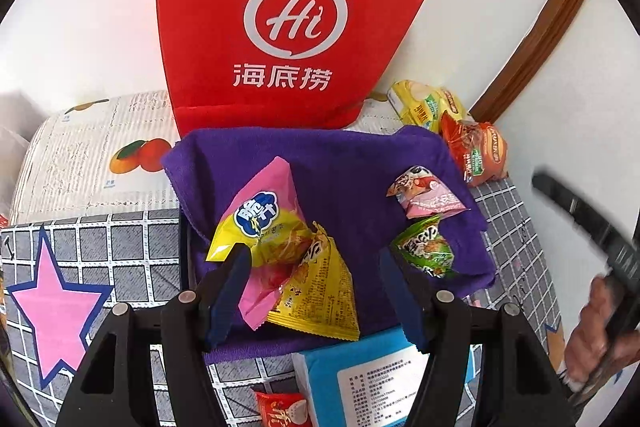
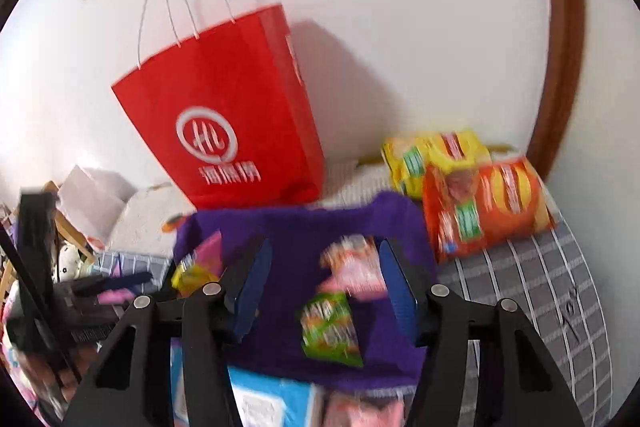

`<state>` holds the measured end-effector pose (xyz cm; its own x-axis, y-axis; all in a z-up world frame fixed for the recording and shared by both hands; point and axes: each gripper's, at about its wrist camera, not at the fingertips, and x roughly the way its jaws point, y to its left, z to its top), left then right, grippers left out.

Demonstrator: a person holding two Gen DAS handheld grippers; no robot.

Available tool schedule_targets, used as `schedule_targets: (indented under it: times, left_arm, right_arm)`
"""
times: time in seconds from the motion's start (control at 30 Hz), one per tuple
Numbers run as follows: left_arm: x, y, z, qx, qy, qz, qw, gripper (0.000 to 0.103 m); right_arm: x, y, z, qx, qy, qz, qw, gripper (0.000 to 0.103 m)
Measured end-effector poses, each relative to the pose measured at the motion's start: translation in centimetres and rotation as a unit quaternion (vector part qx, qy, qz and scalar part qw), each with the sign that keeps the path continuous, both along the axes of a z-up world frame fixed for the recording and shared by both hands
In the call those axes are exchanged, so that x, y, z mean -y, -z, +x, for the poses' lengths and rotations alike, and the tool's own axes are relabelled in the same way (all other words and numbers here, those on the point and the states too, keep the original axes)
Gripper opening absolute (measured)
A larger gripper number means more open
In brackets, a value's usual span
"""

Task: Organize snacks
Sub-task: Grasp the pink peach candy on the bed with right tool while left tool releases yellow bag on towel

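Snack packets lie on a purple cloth (image 1: 340, 167) in front of a red paper bag (image 1: 280, 19). My left gripper (image 1: 316, 295) is open above a pink-and-yellow packet (image 1: 264, 223) and a yellow packet (image 1: 320, 291); its left pad overlaps the pink packet's edge without pinching it. In the blurred right wrist view, my right gripper (image 2: 324, 287) is open over the cloth (image 2: 304, 227). A small pink packet (image 2: 352, 263) and a green packet (image 2: 332, 323) show between its fingers, neither of them squeezed. The same pink packet (image 1: 428, 195) and green packet (image 1: 428, 247) appear in the left wrist view.
A yellow chip bag (image 2: 432, 155) and an orange chip bag (image 2: 488, 203) lie at the back right by the wall. A blue box (image 1: 360, 379) and a red packet (image 1: 280, 407) sit at the near edge of the cloth. A grid-patterned sheet (image 1: 120, 247) covers the surface.
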<state>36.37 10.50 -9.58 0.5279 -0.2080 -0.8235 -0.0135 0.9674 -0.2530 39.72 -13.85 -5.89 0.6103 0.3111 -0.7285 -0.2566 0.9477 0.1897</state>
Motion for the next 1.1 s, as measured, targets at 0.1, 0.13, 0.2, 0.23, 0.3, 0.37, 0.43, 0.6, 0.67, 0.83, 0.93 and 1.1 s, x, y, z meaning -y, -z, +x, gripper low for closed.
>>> schedule_targets:
  times: [0.1, 0.13, 0.2, 0.23, 0.3, 0.37, 0.43, 0.6, 0.67, 0.83, 0.93, 1.1]
  left_arm:
    - [-0.1, -0.3, -0.3, 0.002, -0.001, -0.005, 1.0, 0.065]
    - [-0.1, -0.5, -0.4, 0.003, -0.001, -0.007, 1.0, 0.065]
    - [0.0, -0.8, -0.6, 0.005, 0.0, -0.007, 1.0, 0.065]
    - [0.1, -1.0, -0.7, 0.007, 0.002, -0.007, 0.9999, 0.065]
    - [0.2, -1.2, -0.9, 0.01, 0.004, -0.007, 0.9999, 0.065]
    - [0.4, -1.5, -1.1, 0.012, 0.008, -0.008, 0.9999, 0.065]
    - [0.5, -1.8, -1.4, 0.015, 0.01, -0.009, 0.9998, 0.065]
    - [0.7, -2.4, -1.8, 0.023, 0.017, -0.006, 0.9996, 0.065]
    - [0.7, -2.5, -1.8, 0.023, 0.019, -0.01, 0.9995, 0.065]
    - [0.8, -2.6, -2.0, 0.02, 0.019, -0.01, 0.9996, 0.065]
    - [0.8, -3.0, -2.3, 0.025, 0.021, -0.009, 0.9994, 0.065]
    - [0.7, -3.9, -3.0, 0.037, 0.023, -0.011, 0.999, 0.065]
  right_arm:
    - [1.1, 1.6, -2.1, -0.009, 0.008, -0.037, 0.999, 0.057]
    - [1.4, 2.1, -2.8, -0.012, 0.01, -0.048, 0.999, 0.057]
    - [2.1, 3.8, -4.3, -0.028, 0.011, -0.066, 0.997, 0.058]
    - [2.6, 4.6, -4.7, -0.039, 0.012, -0.068, 0.997, 0.06]
    - [3.4, 6.7, -5.7, -0.069, 0.015, -0.065, 0.995, 0.061]
    - [4.1, 8.9, -6.3, -0.097, 0.02, -0.061, 0.993, 0.062]
    - [4.4, 10.5, -6.5, -0.118, 0.026, -0.064, 0.991, 0.062]
    - [5.3, 13.4, -6.8, -0.156, 0.037, -0.021, 0.987, 0.062]
    - [5.4, 13.8, -6.7, -0.155, 0.044, -0.007, 0.987, 0.062]
    - [5.1, 14.3, -6.5, -0.138, 0.048, -0.004, 0.989, 0.059]
    - [4.7, 13.9, -6.8, -0.134, 0.039, -0.004, 0.99, 0.036]
    - [6.3, 12.8, -8.4, -0.146, 0.051, 0.007, 0.988, 0.036]
